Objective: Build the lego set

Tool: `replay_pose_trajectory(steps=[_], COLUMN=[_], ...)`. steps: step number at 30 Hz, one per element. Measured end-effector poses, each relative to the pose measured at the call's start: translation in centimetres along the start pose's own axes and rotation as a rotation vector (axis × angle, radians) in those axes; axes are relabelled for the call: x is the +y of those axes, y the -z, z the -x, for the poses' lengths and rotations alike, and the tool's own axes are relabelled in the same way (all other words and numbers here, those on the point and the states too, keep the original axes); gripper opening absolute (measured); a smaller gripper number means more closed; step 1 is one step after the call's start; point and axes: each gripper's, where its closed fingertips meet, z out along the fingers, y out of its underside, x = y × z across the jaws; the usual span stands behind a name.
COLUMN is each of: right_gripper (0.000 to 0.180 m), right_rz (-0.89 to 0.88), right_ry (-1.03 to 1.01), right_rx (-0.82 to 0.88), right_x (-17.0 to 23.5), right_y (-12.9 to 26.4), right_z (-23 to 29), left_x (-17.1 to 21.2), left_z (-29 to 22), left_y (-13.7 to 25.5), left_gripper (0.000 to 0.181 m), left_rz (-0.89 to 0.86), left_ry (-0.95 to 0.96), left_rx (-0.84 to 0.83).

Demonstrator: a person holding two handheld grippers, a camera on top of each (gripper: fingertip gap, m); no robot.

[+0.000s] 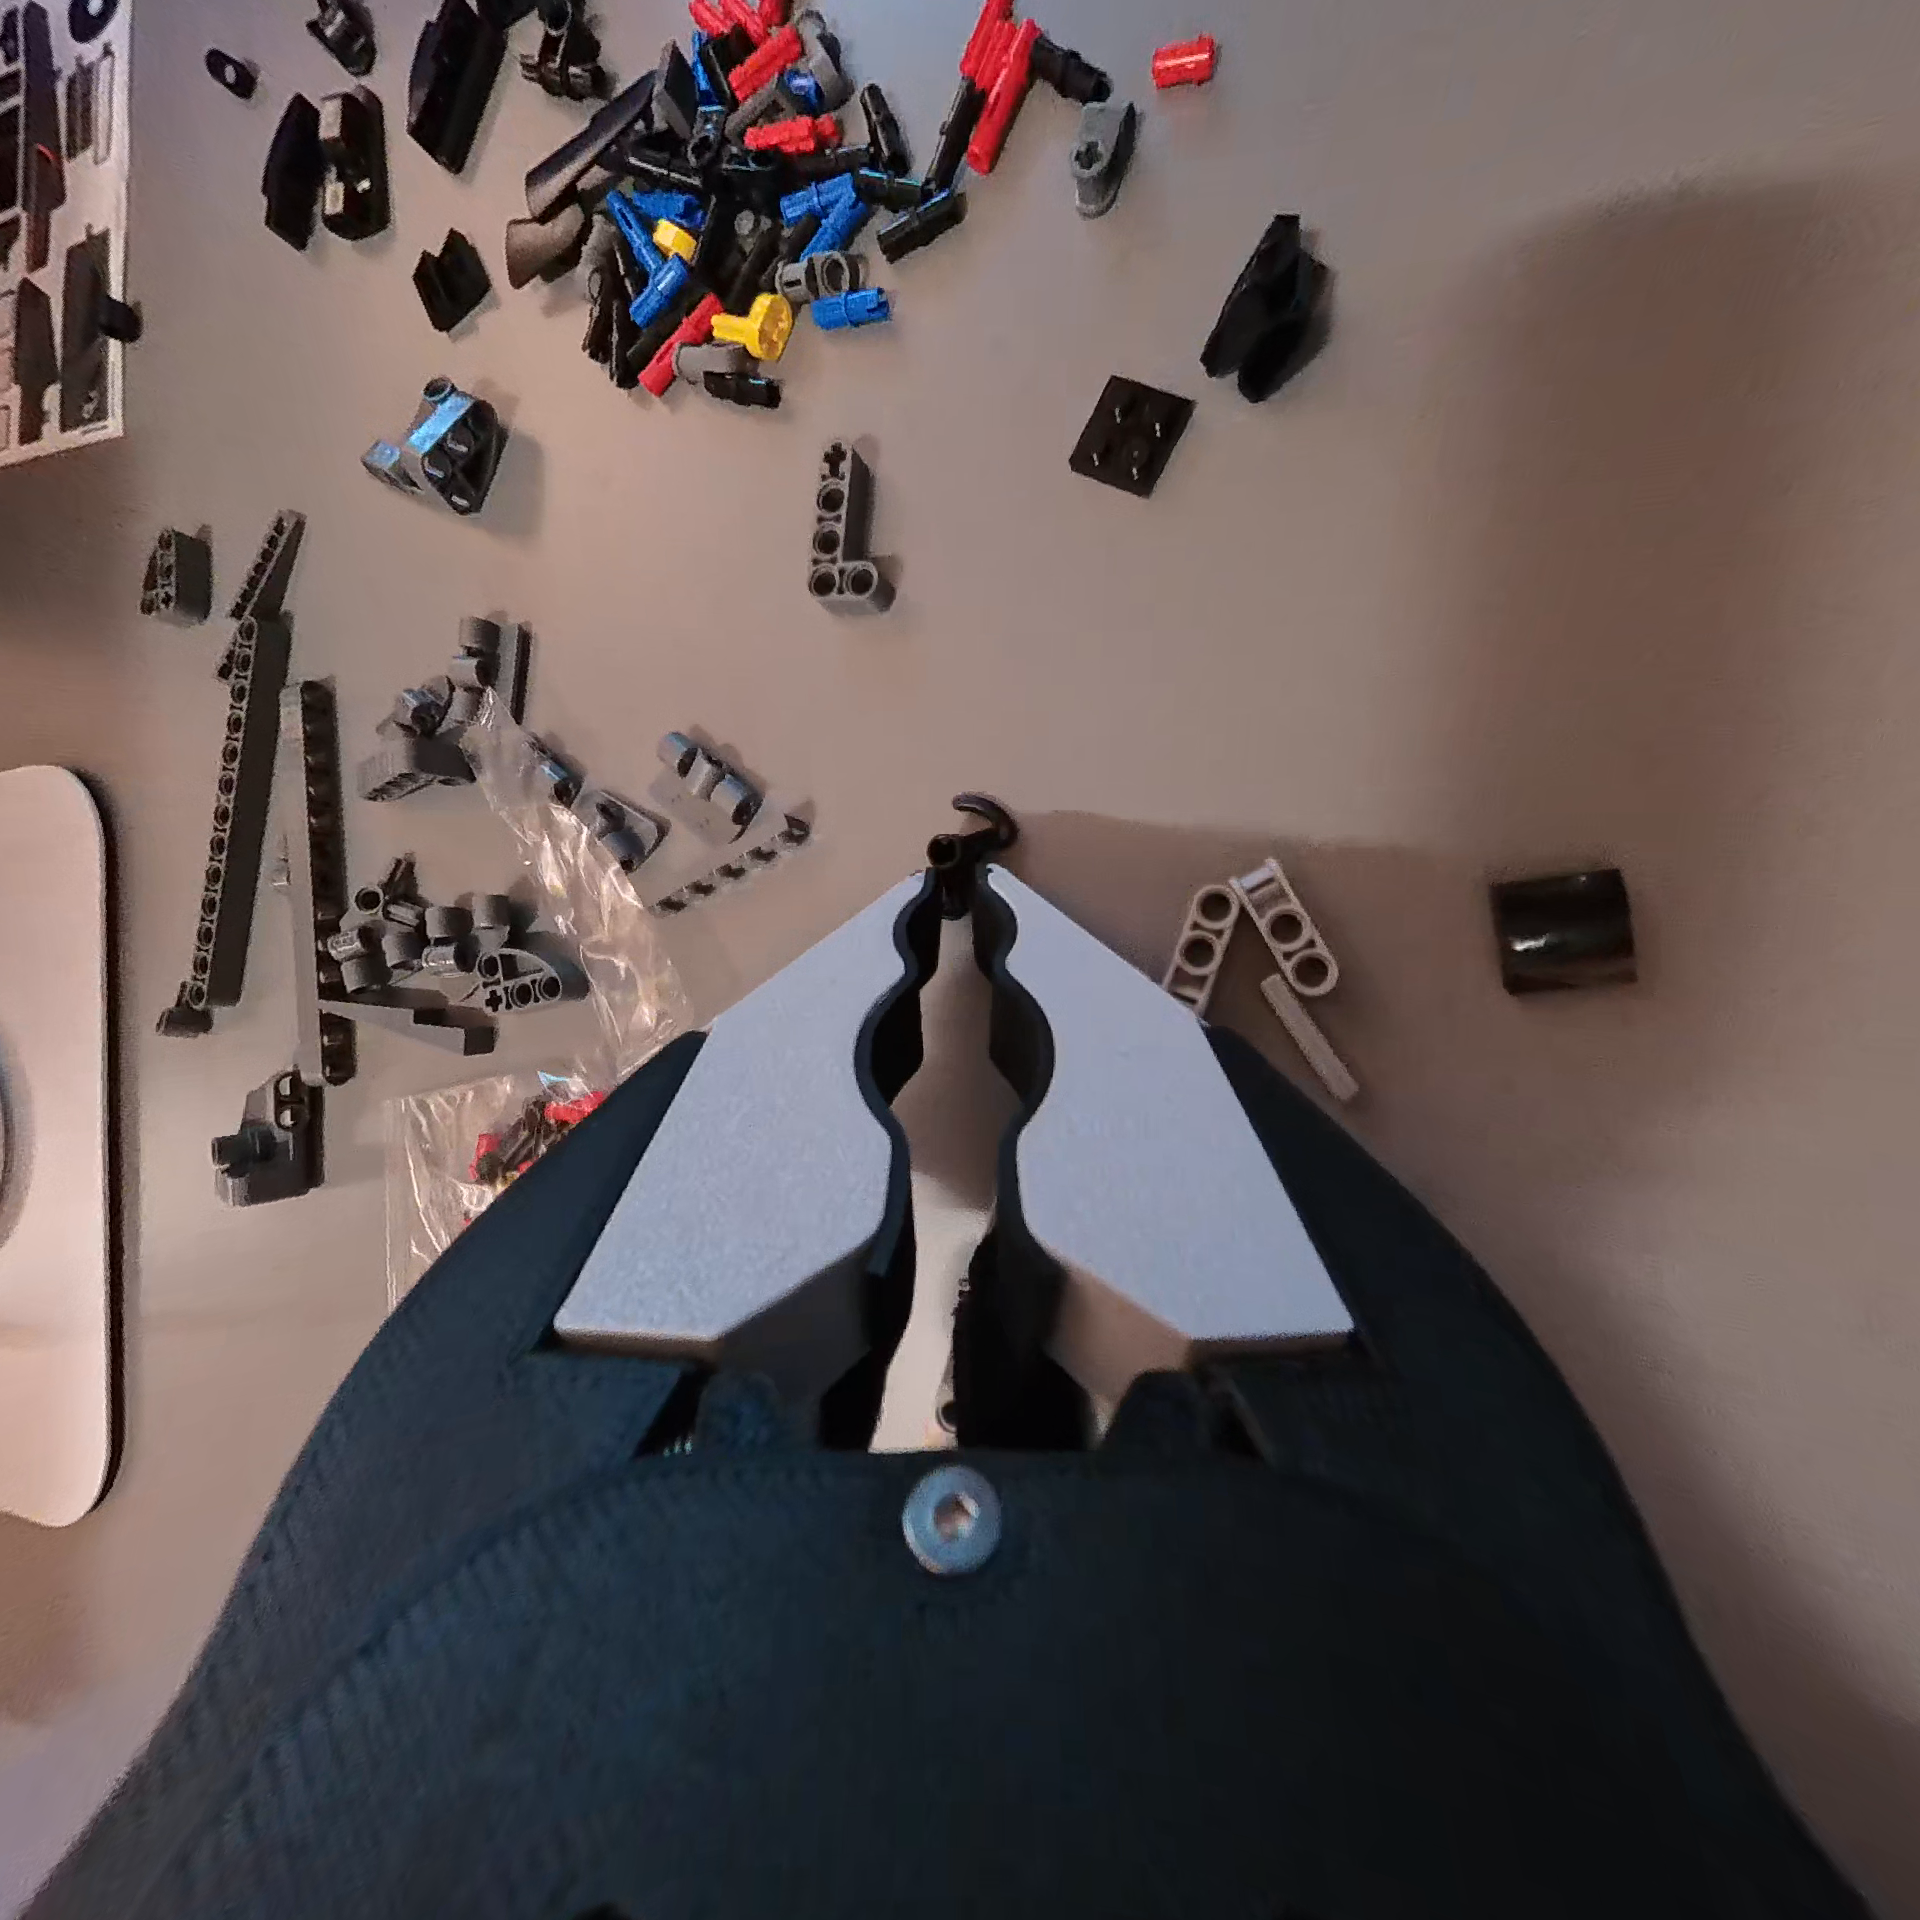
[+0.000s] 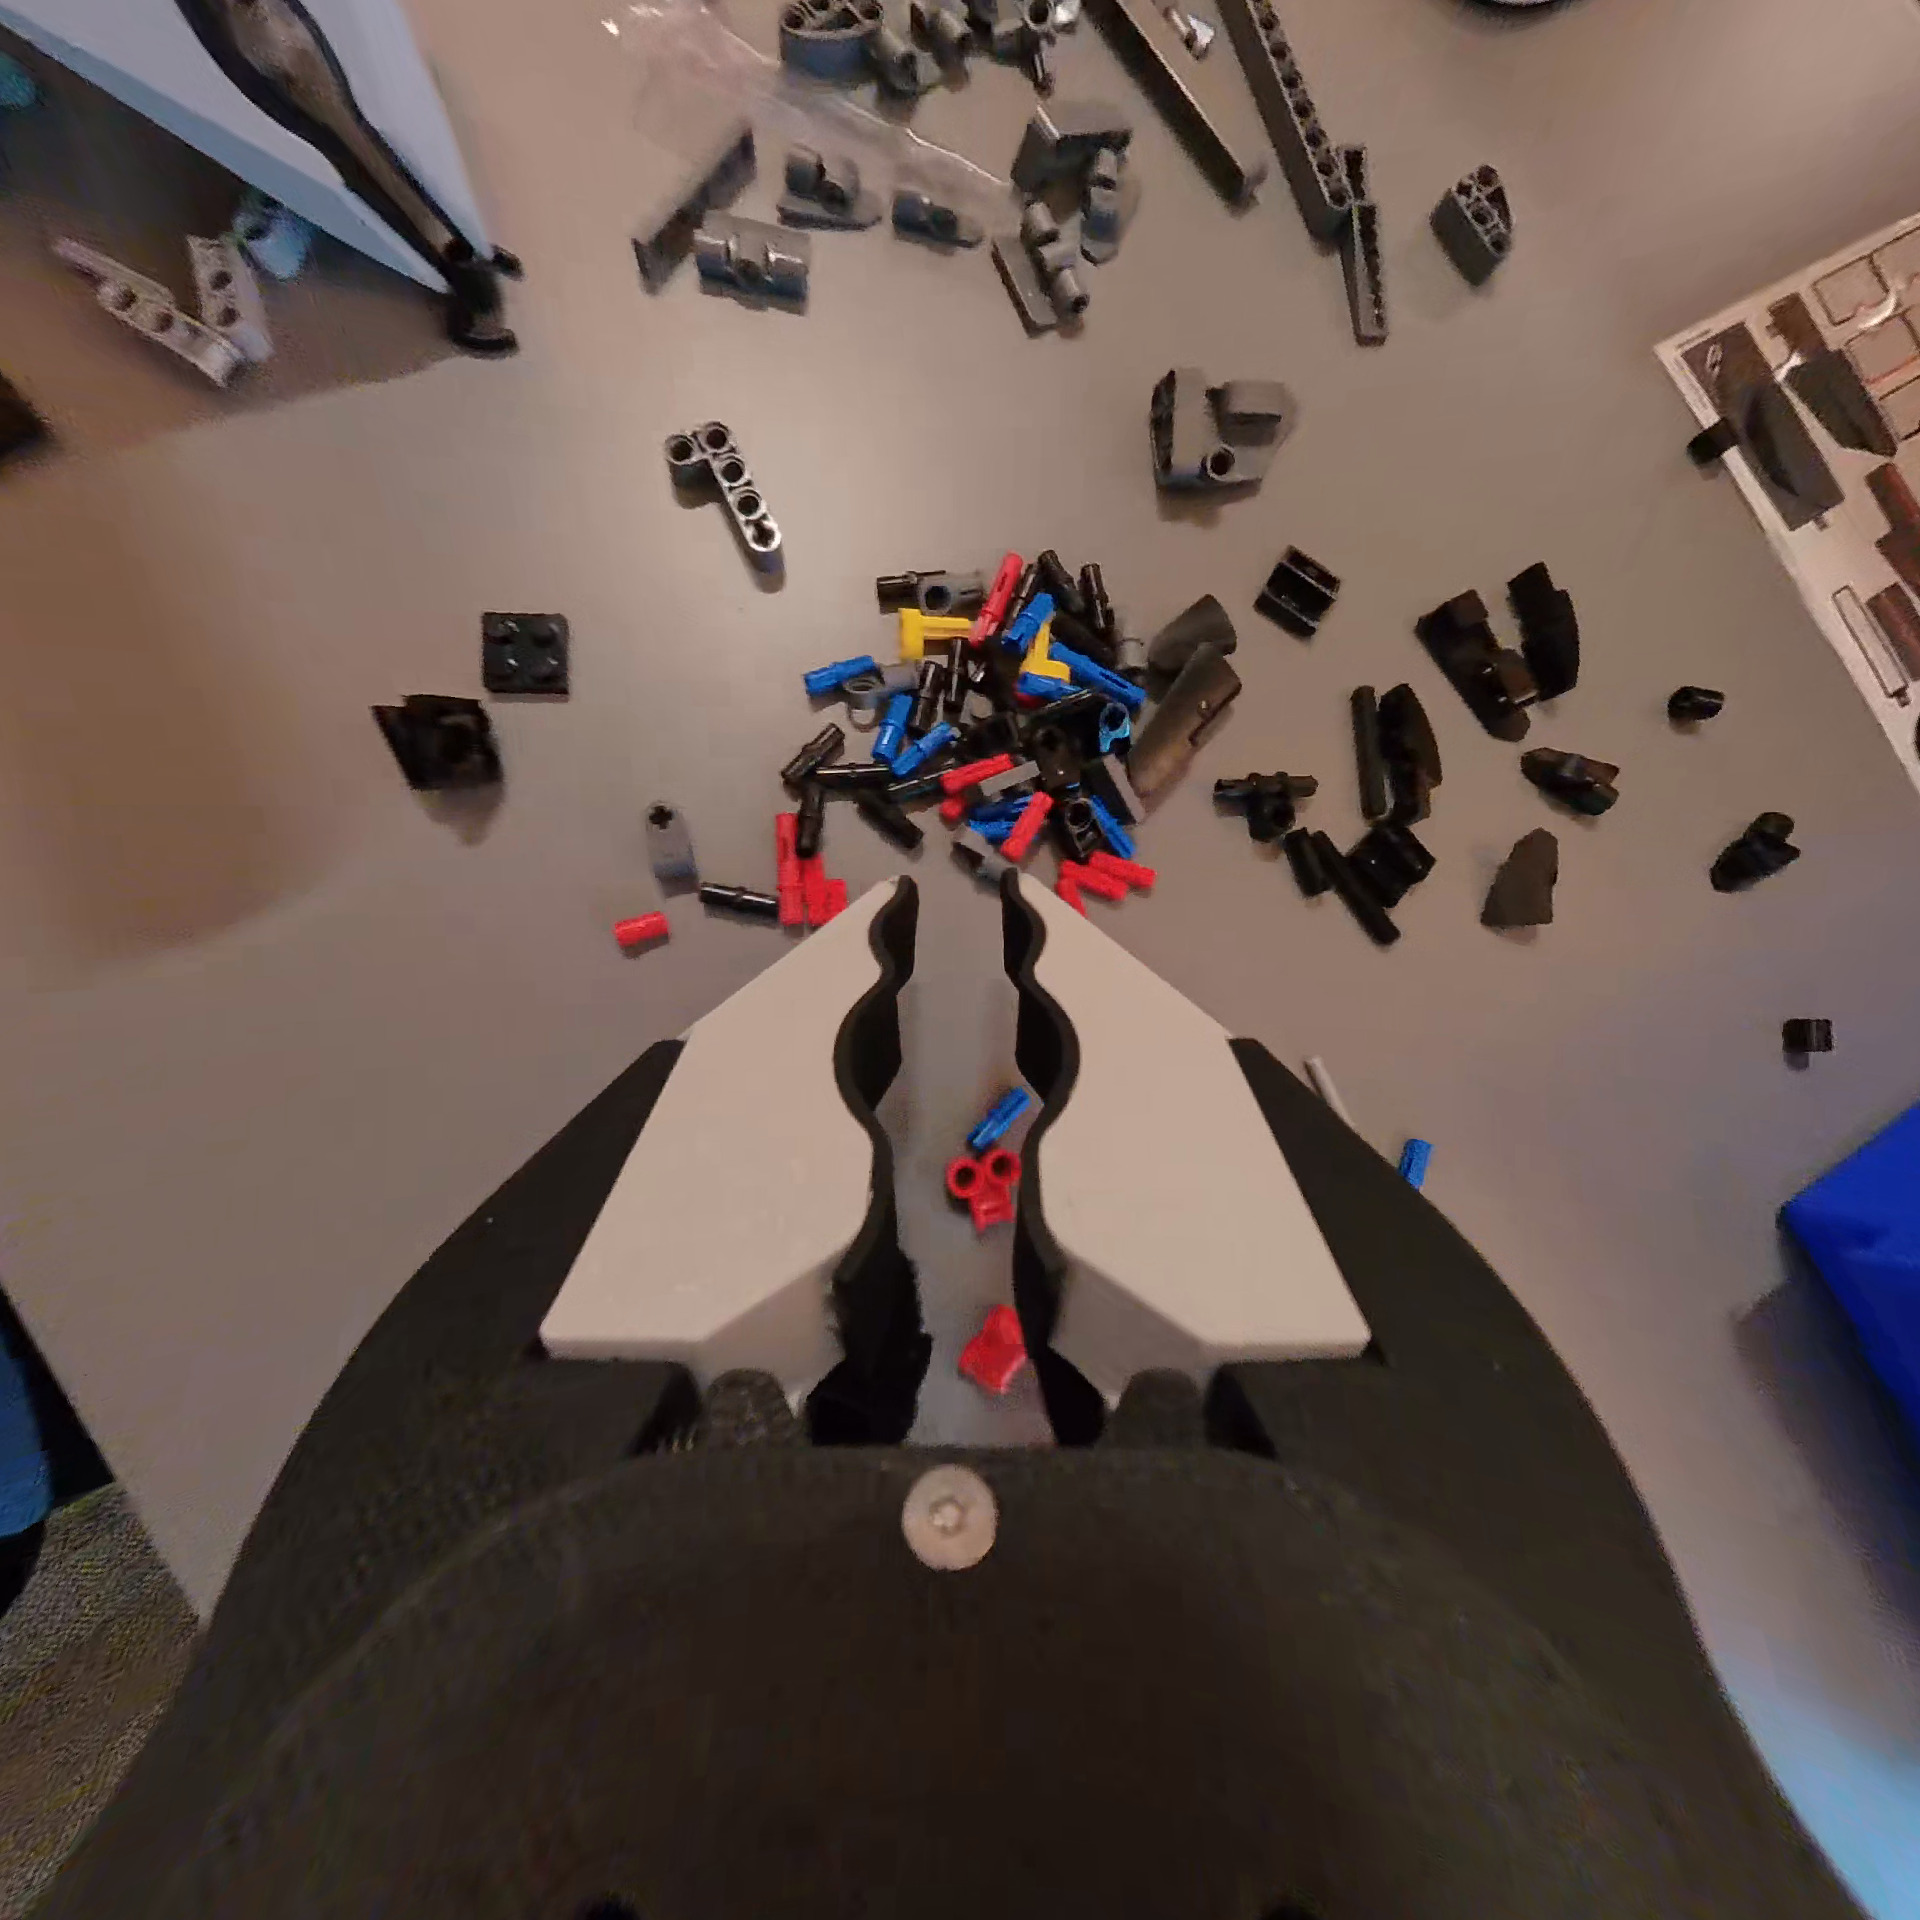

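The grey table (image 2: 1351, 1091) is strewn with loose parts and nothing assembled shows, so the build looks to be at an early stage of gathering pieces; the sticker sheet (image 2: 1829, 436) lies at one table edge, long dark grey beams (image 1: 260, 769) near another; the mixed heap of red, blue, black and yellow pins (image 2: 987, 727) sits mid-table.

The left gripper (image 1: 951, 883) is nearly closed, pinching a small black hooked connector (image 1: 961, 847) at its very tips, the piece touching or just above the table; light grey liftarms (image 1: 1257, 935) lie just beside it.

The right gripper (image 2: 958, 899) stands narrowly open and empty, its tips at the near edge of the heap; a blue pin (image 2: 997, 1117) and red connector (image 2: 982, 1184) show between its fingers, on the table below.

Next move, probably: the right picks out a mating pin, which calls for isolating one from the tangle, then aligning it with the held connector's hole.
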Motion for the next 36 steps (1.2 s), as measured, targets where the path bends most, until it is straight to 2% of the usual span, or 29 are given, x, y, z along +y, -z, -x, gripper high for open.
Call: replay_pose_trajectory(steps=[9,16,20,23,27,36], right_gripper=[0.015,0.012,0.014,0.007,0.004,0.007], right_rz=[0.030,0.060,0.060,0.022,0.085,0.099], right_ry=[-0.010,0.035,0.062,0.098,0.105,0.118], right_rx=[-0.036,-0.163,-0.160,-0.155,-0.143,-0.120], right_x=[0.0,1.0,0.9,-0.3,0.2,0.1], right_y=[-1.3,-0.4,-0.5,-0.7,-1.5,-1.8], right_z=[-0.9,2.7,3.2,3.8,4.0,3.6], left_x=[-0.6,-0.7,-1.0,-1.4,-1.8,-2.1], left_z=[0.2,0.3,0.4,0.3,0.2,0.2], left_y=[-0.5,-0.3,-0.1,0.1,0.2,0.3], left_gripper=[0.006,0.017,0.018,0.018,0.017,0.018], left_rz=[0.001,-0.011,-0.024,-0.031,-0.036,-0.044], left_ry=[0.004,0.012,0.015,0.004,-0.004,-0.005], left_rx=[0.002,0.003,0.005,-0.001,-0.007,-0.007])
